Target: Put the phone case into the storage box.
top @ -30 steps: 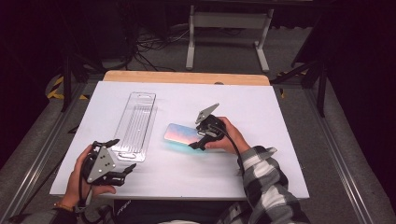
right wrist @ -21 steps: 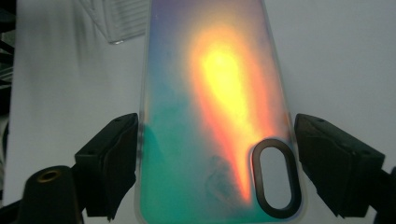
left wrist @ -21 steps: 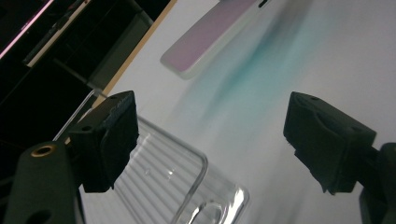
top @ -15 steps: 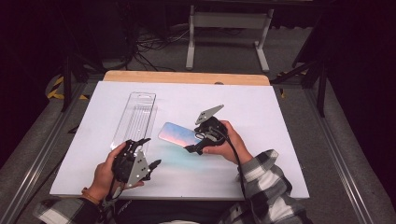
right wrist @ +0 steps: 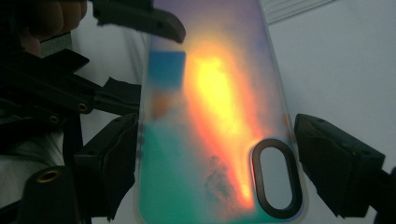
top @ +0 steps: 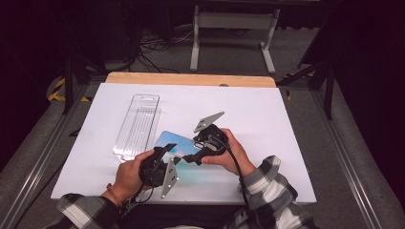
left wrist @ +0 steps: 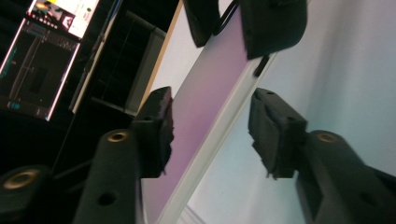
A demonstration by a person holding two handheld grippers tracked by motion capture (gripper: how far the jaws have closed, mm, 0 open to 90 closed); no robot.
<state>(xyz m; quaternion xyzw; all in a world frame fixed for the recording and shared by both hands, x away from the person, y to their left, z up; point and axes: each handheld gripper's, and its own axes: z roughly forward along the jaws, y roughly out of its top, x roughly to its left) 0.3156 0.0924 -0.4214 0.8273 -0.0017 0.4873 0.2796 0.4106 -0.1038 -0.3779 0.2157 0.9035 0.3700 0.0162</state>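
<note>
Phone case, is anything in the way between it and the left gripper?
No, nothing visible. The edge of the phone case runs between the jaws of the left gripper, which have just been closing; the right gripper holds its other end.

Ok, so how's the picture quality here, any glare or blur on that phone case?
Right gripper view: an orange-yellow glare streak runs down the phone case, which looks soft. Left gripper view: the case is blurred close up and tinted purple. High view: the white table is evenly lit, and the room behind it is dark.
</note>
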